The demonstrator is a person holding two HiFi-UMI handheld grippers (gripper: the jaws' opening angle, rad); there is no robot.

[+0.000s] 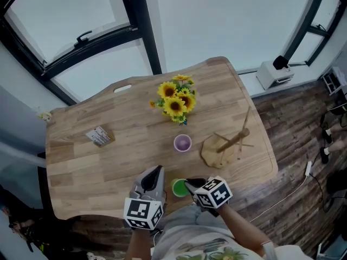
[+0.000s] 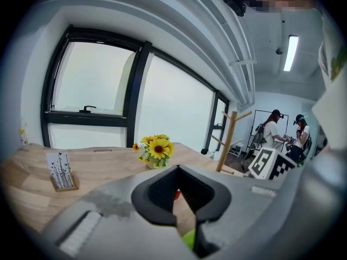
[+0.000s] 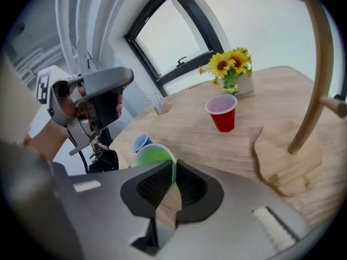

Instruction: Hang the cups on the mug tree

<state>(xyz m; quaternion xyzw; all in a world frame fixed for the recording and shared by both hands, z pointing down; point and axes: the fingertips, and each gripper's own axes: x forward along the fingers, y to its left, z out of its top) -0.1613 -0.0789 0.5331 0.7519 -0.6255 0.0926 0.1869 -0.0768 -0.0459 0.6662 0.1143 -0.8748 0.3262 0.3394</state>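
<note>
You are at the pick-up step. On the table [image 1: 81, 167], near its front edge and well apart from the mug tree [image 1: 234, 141], your right gripper [image 3: 172, 173] is clenched on the rim wall of the green cup [image 3: 150, 155]. Your left gripper [image 2: 179, 180] is closed on nothing. Next, I judge, you must lift the cup and invert it over a peg. The cup stands upright and looks thin-walled, with no handle visible.

Your table by the windows
You stand at a pale wooden table [image 1: 81, 167] under tall black-framed windows [image 1: 227, 15] full of flat daylight; dark plank floor [image 1: 293, 118] runs along your right, and a ceiling strip light [image 2: 291, 52] glows.
</note>
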